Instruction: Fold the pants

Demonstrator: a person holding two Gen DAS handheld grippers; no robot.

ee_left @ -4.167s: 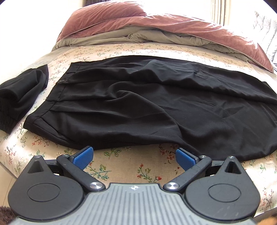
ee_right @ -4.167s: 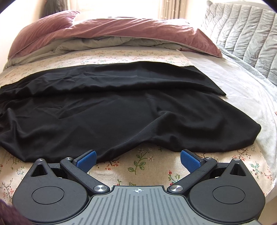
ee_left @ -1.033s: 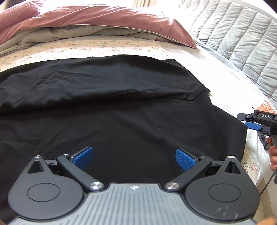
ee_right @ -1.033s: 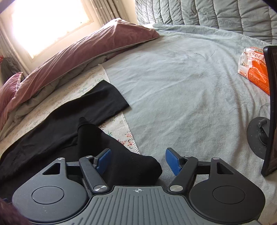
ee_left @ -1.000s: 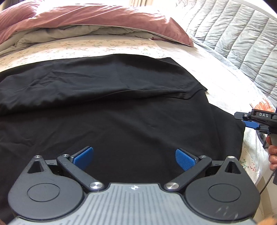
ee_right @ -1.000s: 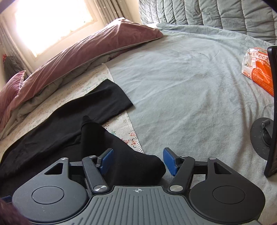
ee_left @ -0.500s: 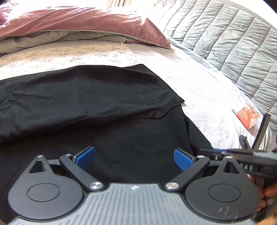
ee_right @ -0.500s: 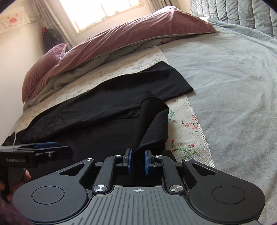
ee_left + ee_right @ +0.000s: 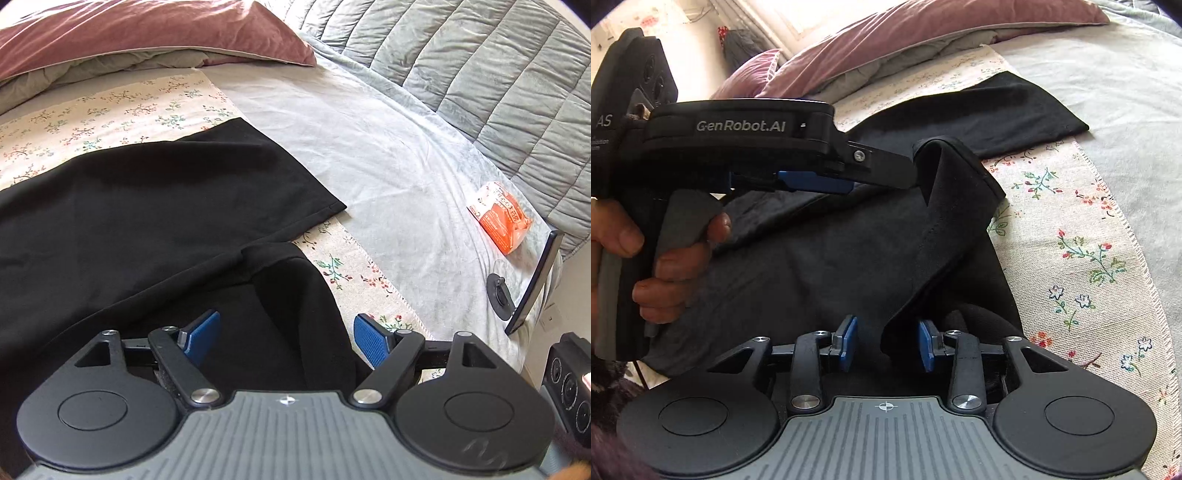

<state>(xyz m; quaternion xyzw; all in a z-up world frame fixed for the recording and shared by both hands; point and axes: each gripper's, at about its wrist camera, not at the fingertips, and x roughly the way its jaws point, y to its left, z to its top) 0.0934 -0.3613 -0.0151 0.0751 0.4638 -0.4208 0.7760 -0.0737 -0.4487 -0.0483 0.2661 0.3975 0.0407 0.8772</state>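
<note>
- Currently, my left gripper [image 9: 284, 336] hangs over the hem end of the black pants [image 9: 147, 221]; its jaws stand wide apart and have just been narrowing a little, with a raised fold of the near leg between the blue pads [image 9: 369, 341], no pad pressing on it.
- My right gripper [image 9: 886, 343] sits low over the same leg end; its jaws have just been parting and now stand partly apart, the cloth edge rising between the pads and touching neither that I can see.
- From the right wrist view, the left hand [image 9: 665, 258] grips the left tool's handle, its fingers reaching toward the lifted hem corner.
- The pants lie across the floral sheet [image 9: 110, 110] on the bed, far leg flat, near leg bunched upward.
- An orange packet [image 9: 502, 221] and a dark stand [image 9: 532, 280] rest well apart on the grey cover [image 9: 388, 147].
</note>
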